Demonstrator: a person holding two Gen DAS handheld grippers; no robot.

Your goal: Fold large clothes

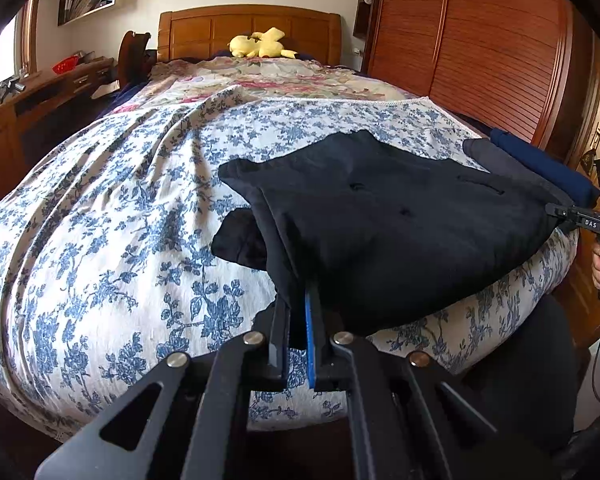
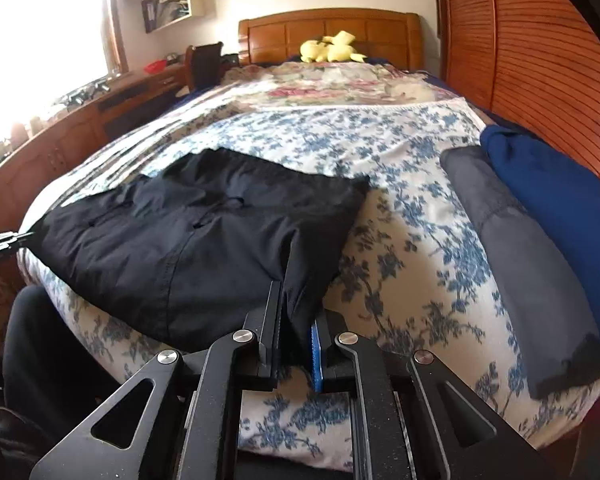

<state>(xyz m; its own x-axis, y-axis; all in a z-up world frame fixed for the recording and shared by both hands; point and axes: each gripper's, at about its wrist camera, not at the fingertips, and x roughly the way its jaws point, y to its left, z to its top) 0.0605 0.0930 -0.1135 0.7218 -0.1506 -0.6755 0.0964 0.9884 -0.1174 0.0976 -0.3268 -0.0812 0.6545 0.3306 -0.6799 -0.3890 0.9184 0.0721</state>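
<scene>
White "DAS" lettering marks the right gripper [image 1: 556, 211], clamping the black garment [image 1: 400, 216].

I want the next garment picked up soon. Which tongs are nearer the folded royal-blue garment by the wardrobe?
Right. The right tongs grip the black garment's corner beside the folded royal-blue garment; the left tongs hold its far corner.

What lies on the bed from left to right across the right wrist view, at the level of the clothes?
Black garment, pinched at its near corner by the right gripper → bare stretch of blue-flowered bedspread → folded grey garment → folded blue garment at the bed's right edge.
</scene>
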